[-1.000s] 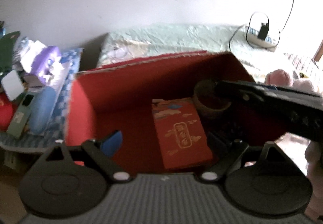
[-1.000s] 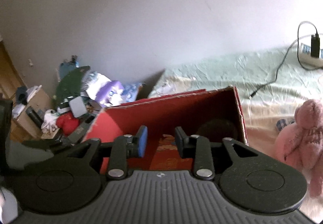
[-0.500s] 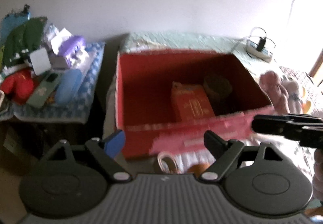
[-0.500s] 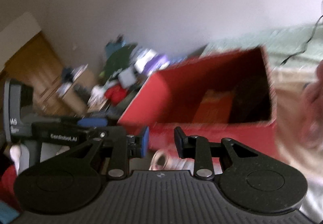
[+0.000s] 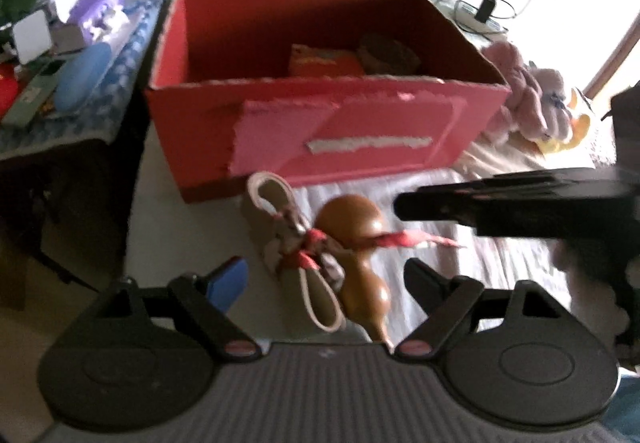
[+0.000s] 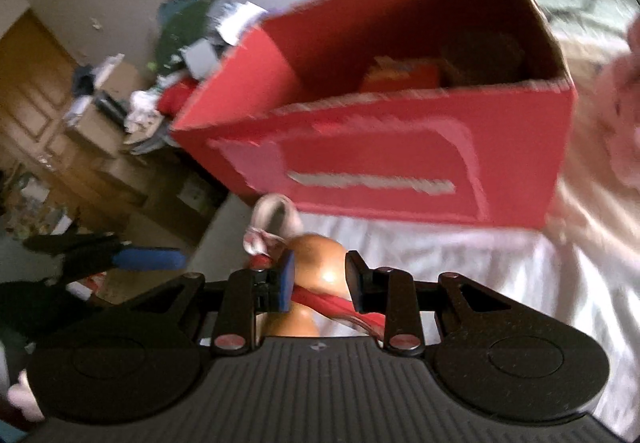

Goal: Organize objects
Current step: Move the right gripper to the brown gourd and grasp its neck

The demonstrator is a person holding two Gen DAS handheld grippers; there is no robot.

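A red cardboard box [image 5: 320, 115] stands on the bed; a red packet [image 5: 324, 61] and a brown bowl [image 5: 388, 53] lie inside it. In front of it lie a brown gourd [image 5: 356, 239] with a red ribbon [image 5: 400, 239] and a tan strap [image 5: 276, 203]. My left gripper [image 5: 324, 283] is open, low over the gourd and strap. My right gripper [image 6: 320, 279] is open, its fingers on either side of the gourd [image 6: 320, 263], apart from it. The box also shows in the right wrist view [image 6: 400, 147].
A cluttered side table [image 5: 60, 75] with a blue case and tissue pack stands left of the box. Pink plush toys [image 5: 532, 99] lie to the right. A power strip with cables [image 5: 480, 15] lies behind. A wooden door [image 6: 36, 91] is far left.
Both grippers have pulled back from over the box and dropped toward the bed in front of it. The gourd and strap have come into view between the fingers.
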